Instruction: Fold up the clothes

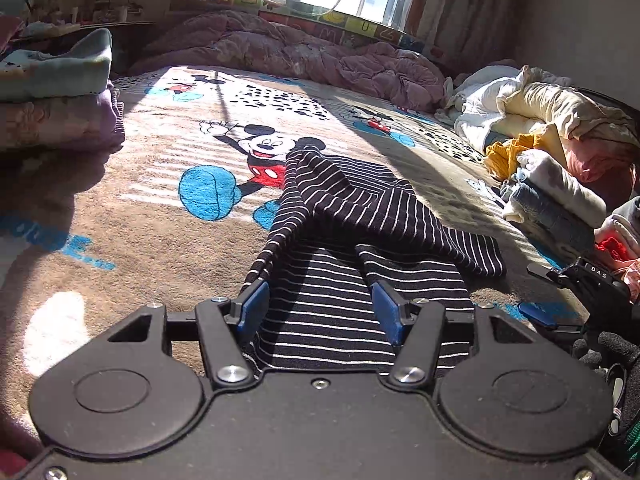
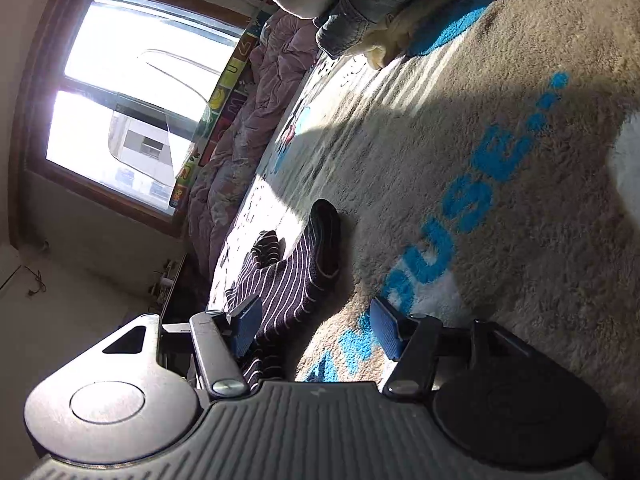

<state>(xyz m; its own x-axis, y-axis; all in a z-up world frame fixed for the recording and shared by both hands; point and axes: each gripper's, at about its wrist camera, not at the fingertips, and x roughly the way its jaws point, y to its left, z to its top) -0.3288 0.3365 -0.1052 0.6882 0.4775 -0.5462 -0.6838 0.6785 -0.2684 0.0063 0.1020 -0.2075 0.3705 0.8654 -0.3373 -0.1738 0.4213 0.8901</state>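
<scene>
A black garment with thin white stripes [image 1: 352,216] lies partly folded on the Mickey Mouse blanket [image 1: 152,200]. My left gripper [image 1: 320,308] is open just above its near edge, with striped cloth between and under the blue pads. My right gripper [image 2: 316,328] is open and rolled sideways, at the garment's edge [image 2: 288,280]; its left pad [image 2: 246,324] lies against the striped cloth, the other over the blanket [image 2: 480,160]. The right gripper also shows at the right edge of the left wrist view [image 1: 576,284].
A pile of unfolded clothes [image 1: 552,160] lies at the right. Folded blankets [image 1: 56,92] are stacked at the left. A rumpled mauve quilt [image 1: 288,48] lies along the window at the back. Jeans and pale cloth [image 2: 360,4] sit beyond the right gripper.
</scene>
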